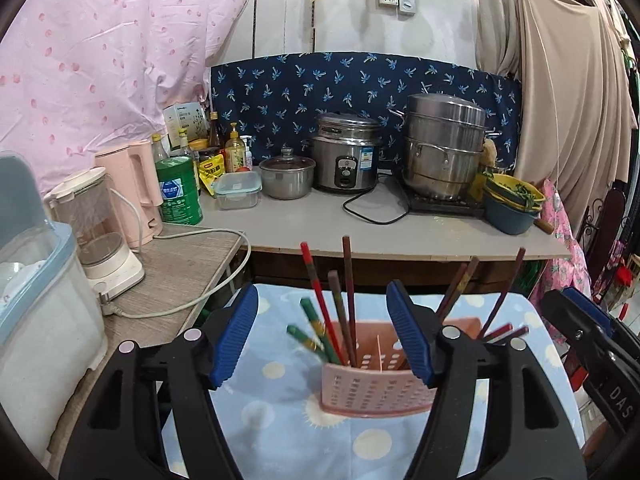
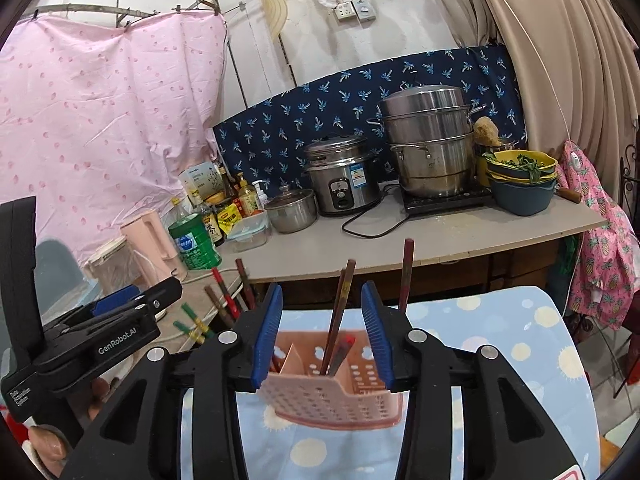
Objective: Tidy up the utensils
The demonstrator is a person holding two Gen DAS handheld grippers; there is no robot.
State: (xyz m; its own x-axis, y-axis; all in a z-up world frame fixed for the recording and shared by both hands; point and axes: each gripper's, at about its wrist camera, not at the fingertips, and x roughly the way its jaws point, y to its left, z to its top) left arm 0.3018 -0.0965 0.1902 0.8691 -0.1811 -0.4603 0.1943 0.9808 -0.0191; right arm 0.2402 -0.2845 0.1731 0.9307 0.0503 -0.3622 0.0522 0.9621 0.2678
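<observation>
Jaws, left: the left gripper (image 1: 322,340) is seen with its jaws parted; chopsticks stand in the gap between the blue pads (image 1: 240,330), but nothing is pressed by them.
Jaws, right: the right gripper (image 2: 322,332) is seen with a narrower gap; two chopsticks rise between the pads untouched, so nothing is grasped.
Holder: a pink perforated holder (image 1: 376,388) is set on a blue dotted cloth (image 1: 280,400), just below both grippers, and is split into compartments by a divider.
Chopsticks, left compartment: a bundle of red, brown and green-tipped chopsticks (image 1: 344,308) is leaned upright and fanned leftward; the green-tipped ones are blurred.
Chopsticks, right compartment: brown and red chopsticks (image 1: 500,300) are tilted to the right.
Right view: the same holder (image 2: 332,392) is shown with chopsticks (image 2: 338,316) in the right compartment; the left gripper (image 2: 120,320) is seen at the left edge, with fingers (image 2: 48,446) of a hand below it.
Tabletop: a grey tabletop (image 1: 320,228) behind the holder is loaded with a rice cooker (image 1: 346,156), a steamer (image 1: 444,148), a small pot (image 1: 286,174), bottles and stacked bowls (image 1: 512,204).
Left side: a pink kettle (image 1: 134,184) and a blender (image 1: 100,232) are set on a lower wooden surface.
</observation>
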